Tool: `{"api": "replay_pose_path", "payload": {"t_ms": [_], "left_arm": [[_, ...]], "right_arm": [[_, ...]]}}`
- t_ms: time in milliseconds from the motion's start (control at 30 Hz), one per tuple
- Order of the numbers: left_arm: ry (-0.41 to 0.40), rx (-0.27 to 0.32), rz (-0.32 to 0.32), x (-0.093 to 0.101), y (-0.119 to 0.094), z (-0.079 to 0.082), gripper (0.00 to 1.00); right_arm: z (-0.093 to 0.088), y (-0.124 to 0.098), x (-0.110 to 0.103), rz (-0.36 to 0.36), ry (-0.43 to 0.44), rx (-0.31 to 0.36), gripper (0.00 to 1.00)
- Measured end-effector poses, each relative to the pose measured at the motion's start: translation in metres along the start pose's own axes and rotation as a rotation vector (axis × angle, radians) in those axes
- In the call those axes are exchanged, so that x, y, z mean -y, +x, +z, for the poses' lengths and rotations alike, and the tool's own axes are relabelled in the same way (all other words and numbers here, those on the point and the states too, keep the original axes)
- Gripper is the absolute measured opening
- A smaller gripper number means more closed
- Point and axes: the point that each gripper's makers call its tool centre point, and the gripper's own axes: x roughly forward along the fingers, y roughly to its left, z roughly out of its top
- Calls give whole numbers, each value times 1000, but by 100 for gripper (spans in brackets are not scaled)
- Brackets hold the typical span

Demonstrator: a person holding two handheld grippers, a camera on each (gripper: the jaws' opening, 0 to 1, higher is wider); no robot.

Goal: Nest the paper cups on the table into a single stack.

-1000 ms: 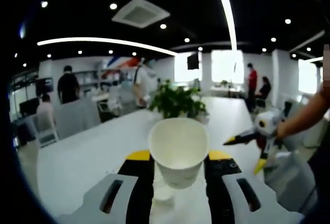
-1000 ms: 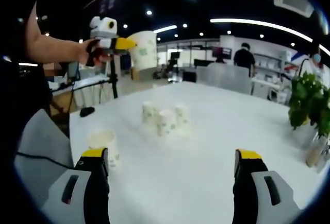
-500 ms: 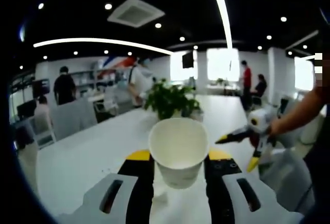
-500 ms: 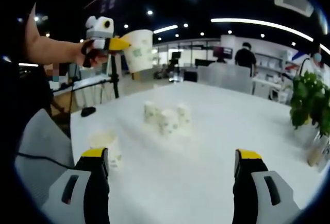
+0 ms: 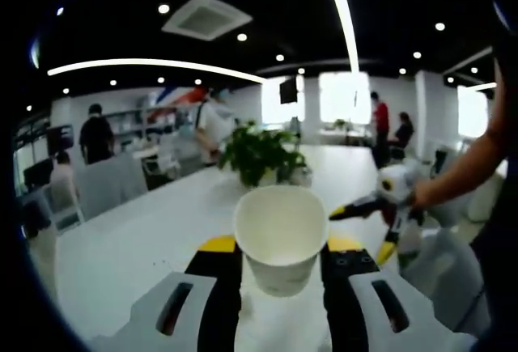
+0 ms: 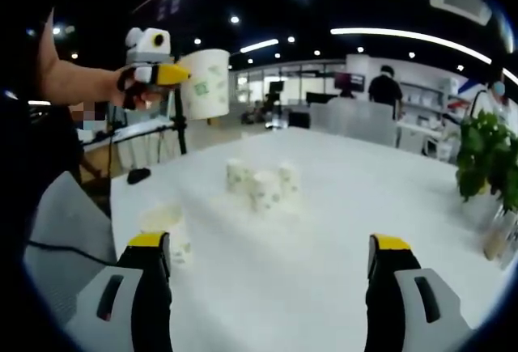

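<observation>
Held cup (image 5: 280, 239) clamped in left tool (image 5: 281, 248), mouth up, high over counter (image 6: 340, 231). Single cup (image 6: 164, 231) near right tool (image 6: 271, 267), which is spread, empty. Three cups (image 6: 261, 184) clustered mid-counter. Step: carrying. Next: likely lower held cup into a standing one, rims aligned.

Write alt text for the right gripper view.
The open right gripper hovers over a white table with three upturned cups clustered mid-table and one upright cup by its left jaw. At upper left, the left gripper holds a cup aloft.
</observation>
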Motion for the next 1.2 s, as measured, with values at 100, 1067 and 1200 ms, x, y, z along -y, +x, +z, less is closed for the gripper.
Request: {"api": "replay_pose_path", "payload": {"t_ms": [100,1067,1200], "left_arm": [[17,-10,-7,6,-1,-4,36],[21,-33,-68,63,-16,-21,36],[20,-28,-65,68,-20,-19,36]], "right_arm": [[0,0,0,0,2,0,100],[-2,-2,-1,3,4,3,100],[-1,-2,-1,2,7,5,100]]}}
